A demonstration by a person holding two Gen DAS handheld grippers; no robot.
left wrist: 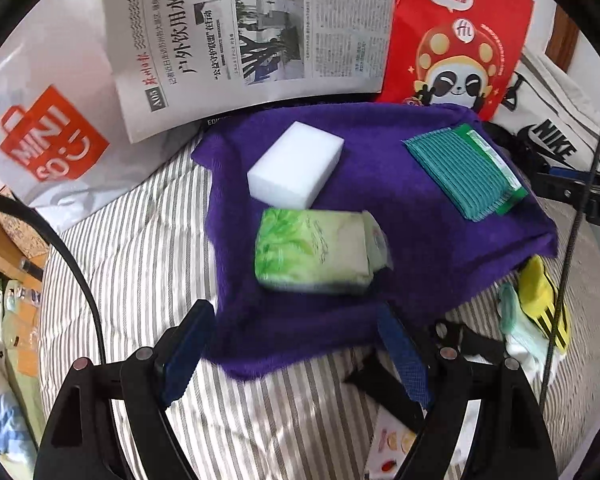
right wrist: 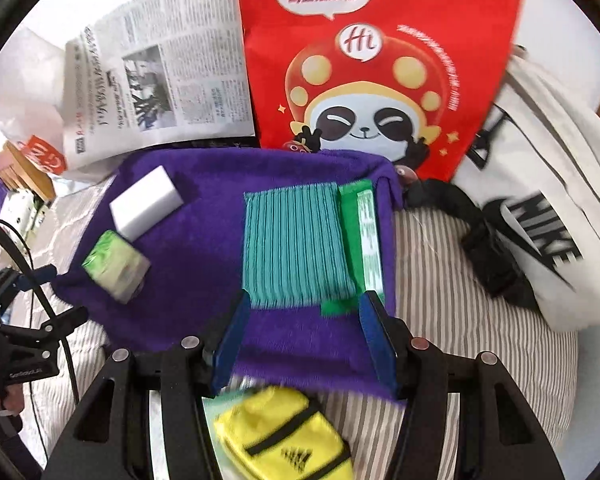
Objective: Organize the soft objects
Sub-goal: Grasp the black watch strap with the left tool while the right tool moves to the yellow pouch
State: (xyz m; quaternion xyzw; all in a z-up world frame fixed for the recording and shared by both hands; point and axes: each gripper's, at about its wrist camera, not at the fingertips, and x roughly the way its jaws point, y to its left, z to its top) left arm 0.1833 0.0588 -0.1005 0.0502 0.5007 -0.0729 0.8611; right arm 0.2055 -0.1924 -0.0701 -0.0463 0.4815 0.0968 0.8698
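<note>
A purple towel [left wrist: 420, 248] [right wrist: 188, 248] lies spread on the striped bedding. On it rest a white sponge block [left wrist: 296, 166] [right wrist: 146, 204], a green tissue pack [left wrist: 316, 252] [right wrist: 116, 266] and a teal striped cloth pack [left wrist: 462, 168] [right wrist: 300, 244]. A yellow sock [right wrist: 284, 436] [left wrist: 540, 300] lies by the towel's near edge. My left gripper [left wrist: 296, 344] is open and empty, just short of the tissue pack. My right gripper [right wrist: 304, 332] is open and empty over the towel, at the teal pack's near edge.
A newspaper [left wrist: 252, 32], a red panda bag [right wrist: 380, 64], a white Miniso bag [left wrist: 52, 140] and a white Nike bag [right wrist: 540, 216] ring the far side. A black strap [right wrist: 476, 240] lies right of the towel. A pale green cloth [left wrist: 512, 320] lies by the sock.
</note>
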